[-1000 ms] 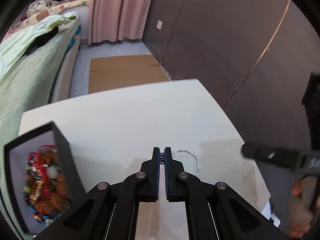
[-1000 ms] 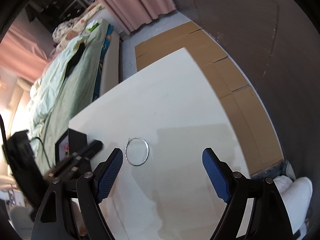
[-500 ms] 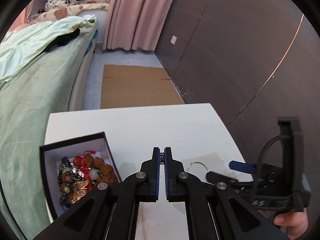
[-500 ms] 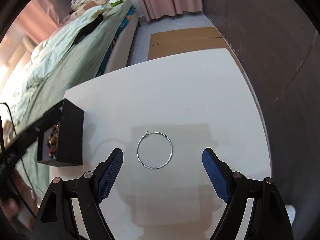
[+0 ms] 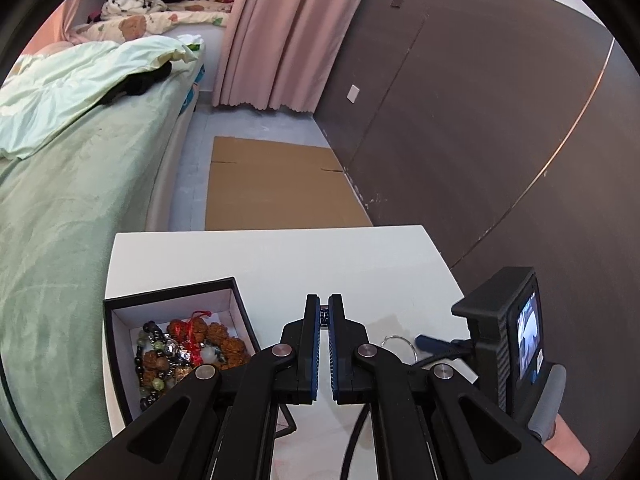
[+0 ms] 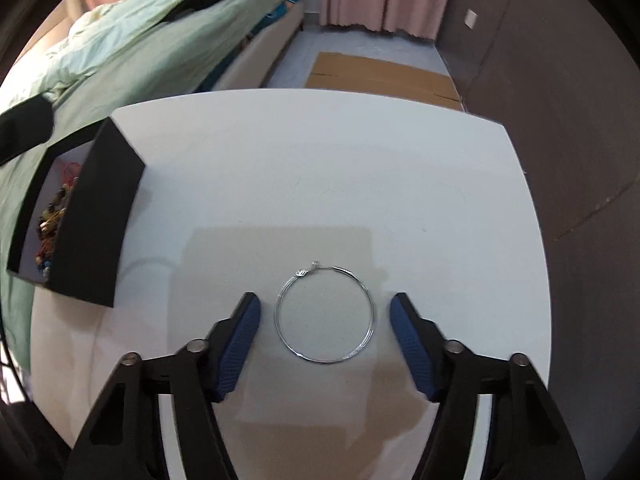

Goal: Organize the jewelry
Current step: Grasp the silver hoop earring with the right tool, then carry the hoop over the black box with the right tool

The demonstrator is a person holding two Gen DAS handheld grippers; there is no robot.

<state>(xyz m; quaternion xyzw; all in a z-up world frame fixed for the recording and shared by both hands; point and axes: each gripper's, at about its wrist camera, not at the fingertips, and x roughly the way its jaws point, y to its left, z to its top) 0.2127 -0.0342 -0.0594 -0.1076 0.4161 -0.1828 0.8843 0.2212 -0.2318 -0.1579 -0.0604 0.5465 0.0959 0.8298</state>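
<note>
The right gripper (image 6: 325,314) has its jaws spread wide, one blue pad (image 6: 240,336) on each side of a thin silver hoop earring (image 6: 326,314) that lies flat on the white counter (image 6: 320,168); neither pad touches the wire, and whether the tips rest on the counter is hard to judge from this angle. The left gripper (image 5: 324,312) hangs above the counter with its jaws nearly closed, only a slim gap between the pads and nothing in it. Just left of it sits an open black jewelry box (image 5: 120,312), white inside, holding a heap of beaded bracelets (image 5: 180,352) in brown, red and green. The box stands near the counter's left edge, well apart from the hoop. Beyond the counter lie flattened cardboard (image 5: 272,184) on the floor, a green-covered bed (image 5: 72,184) and pink curtains (image 5: 288,40)
</note>
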